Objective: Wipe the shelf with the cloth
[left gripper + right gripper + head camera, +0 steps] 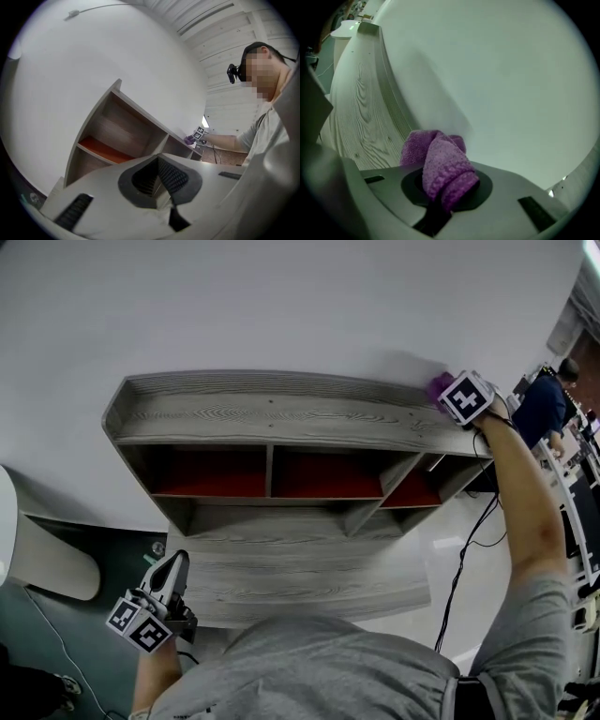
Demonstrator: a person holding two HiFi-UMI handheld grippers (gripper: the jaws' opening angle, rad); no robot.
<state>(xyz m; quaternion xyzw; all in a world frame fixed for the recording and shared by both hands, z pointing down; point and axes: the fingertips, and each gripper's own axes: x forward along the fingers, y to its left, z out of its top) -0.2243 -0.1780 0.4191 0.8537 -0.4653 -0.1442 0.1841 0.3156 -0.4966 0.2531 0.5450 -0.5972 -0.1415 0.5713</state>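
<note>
Top board, far right end, hard by the white wall [300,306]: my right gripper [448,390] pinches the purple cloth [440,161], which appears to touch the grey wooden shelf [281,416]. I judge this stroke wants steady downward pressure and a long drag leftward along the back rim. My left gripper [174,566] hangs low in front, jaws pressed together on nothing. Count: one cloth, one shelf with three red-floored compartments, two grippers.
</note>
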